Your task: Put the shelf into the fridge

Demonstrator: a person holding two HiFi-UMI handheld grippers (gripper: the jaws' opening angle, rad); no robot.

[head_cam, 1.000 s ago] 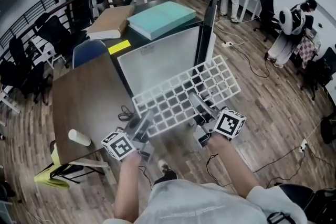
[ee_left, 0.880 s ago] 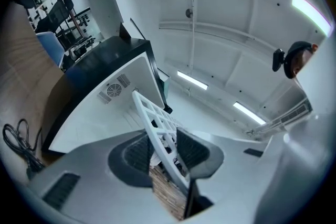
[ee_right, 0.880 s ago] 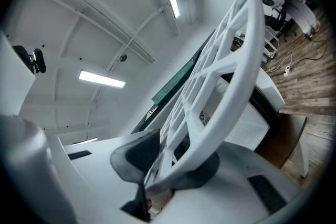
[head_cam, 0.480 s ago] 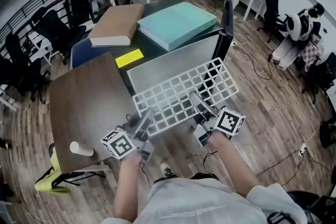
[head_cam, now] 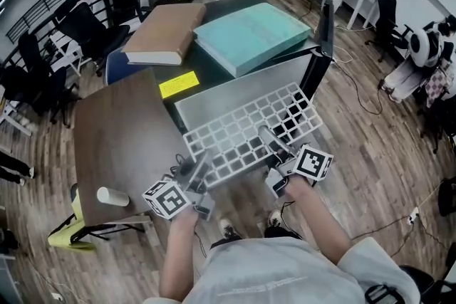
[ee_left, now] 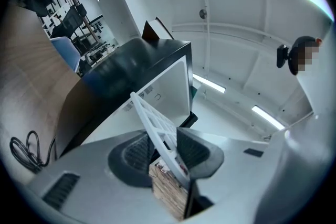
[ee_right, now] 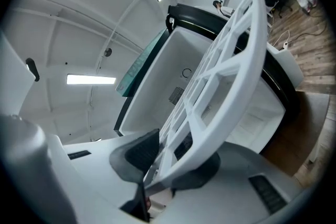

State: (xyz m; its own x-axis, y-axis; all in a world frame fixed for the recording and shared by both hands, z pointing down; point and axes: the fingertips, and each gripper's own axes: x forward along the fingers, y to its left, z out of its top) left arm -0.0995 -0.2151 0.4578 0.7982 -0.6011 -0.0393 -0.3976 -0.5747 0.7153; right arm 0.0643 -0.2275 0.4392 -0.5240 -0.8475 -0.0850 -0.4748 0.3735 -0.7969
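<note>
Shelf (head_cam: pixel 249 130), a white grid, sits level in front of the open fridge (head_cam: pixel 206 71). Its far edge overlaps the white opening, and we cannot tell if it is inside yet. We see both forearms reaching forward from the body, side by side, with the grippers pointing level.

The left gripper (head_cam: pixel 199 164) is clamped on the shelf's near edge, left part. The right gripper (head_cam: pixel 271 137) grasps the same edge further right. Its jaws have just been opening a little, but the rim sits between the pads and touches both.

Only the head view shows the fridge top, with a brown book (head_cam: pixel 162 32), a teal book (head_cam: pixel 251 35) and a yellow note (head_cam: pixel 178 84). It also shows the brown table (head_cam: pixel 121 139) at left with a white cup (head_cam: pixel 112 196) lying on it.

Only the left gripper view shows the shelf edge-on between dark ribbed pads (ee_left: pixel 132 153), plus a black cable (ee_left: pixel 23 149) on the table. Only the right gripper view looks into the fridge's white interior, with vent slots (ee_right: pixel 176 95) on the back wall.
</note>
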